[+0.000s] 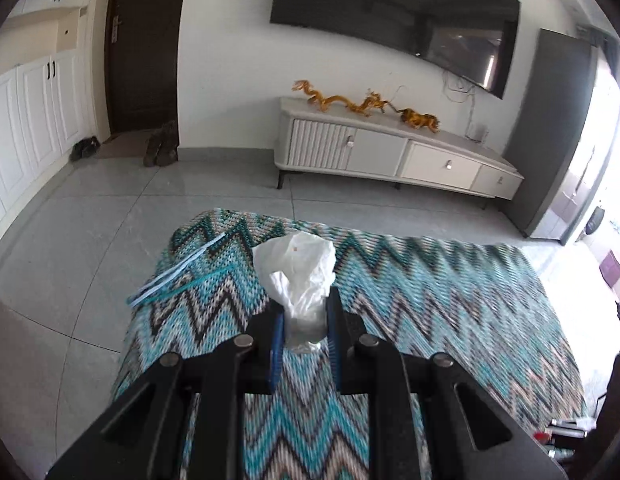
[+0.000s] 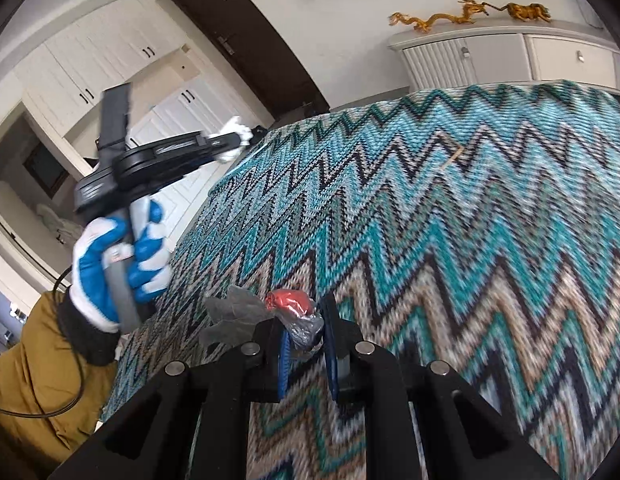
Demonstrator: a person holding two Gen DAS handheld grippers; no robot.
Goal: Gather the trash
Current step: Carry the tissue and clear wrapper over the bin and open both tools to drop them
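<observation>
Open stretch of zigzag-patterned surface (image 1: 429, 280) ahead, interrupted only by thin straws (image 1: 178, 276) near left edge.

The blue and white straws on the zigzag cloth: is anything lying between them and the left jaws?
Nothing lies on the zigzag cloth between them, but the left gripper already pinches a crumpled white plastic bag, so the straws, at its left, cannot be taken yet.

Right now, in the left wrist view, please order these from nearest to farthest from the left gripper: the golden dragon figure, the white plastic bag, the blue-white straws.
1. white plastic bag: pinched between the fingers of the left gripper.
2. blue-white straws: on the zigzag cloth, to the left.
3. golden dragon figure: on the TV cabinet by the far wall.
</observation>
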